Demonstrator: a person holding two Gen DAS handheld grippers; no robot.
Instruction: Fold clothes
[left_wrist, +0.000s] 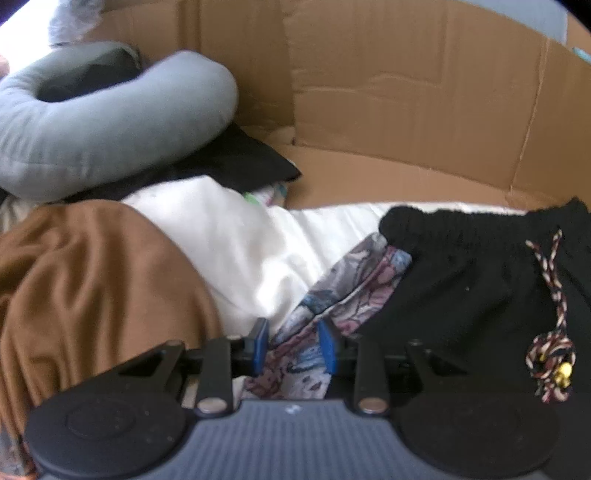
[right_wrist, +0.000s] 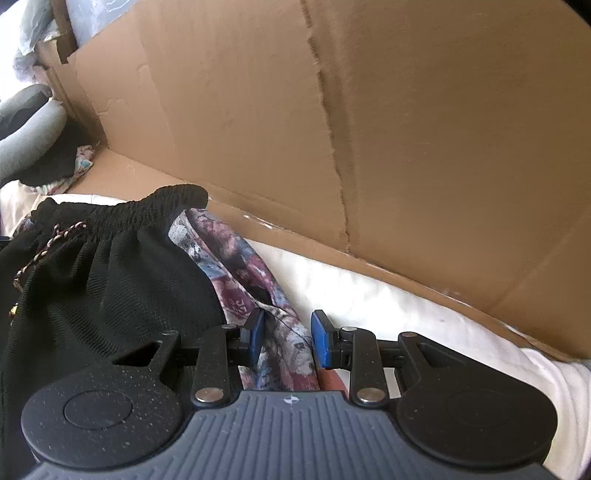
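Note:
Black shorts (left_wrist: 461, 295) with an elastic waistband, a braided drawstring (left_wrist: 550, 347) and patterned side panels lie on a white sheet (left_wrist: 332, 229). My left gripper (left_wrist: 294, 345) is shut on the bunched patterned panel (left_wrist: 354, 280) at the shorts' left side, and the cloth fills the gap between its blue pads (left_wrist: 260, 345). In the right wrist view the same shorts (right_wrist: 122, 280) lie to the left. My right gripper (right_wrist: 287, 338) is shut on the other patterned panel (right_wrist: 236, 266), which runs between its blue pads (right_wrist: 319, 338).
A tall cardboard wall (left_wrist: 406, 81) (right_wrist: 369, 129) stands close behind the sheet. A grey U-shaped pillow (left_wrist: 110, 122) rests on dark clothes at the back left. Brown cloth (left_wrist: 92, 280) and white cloth (left_wrist: 221, 236) are heaped at the left.

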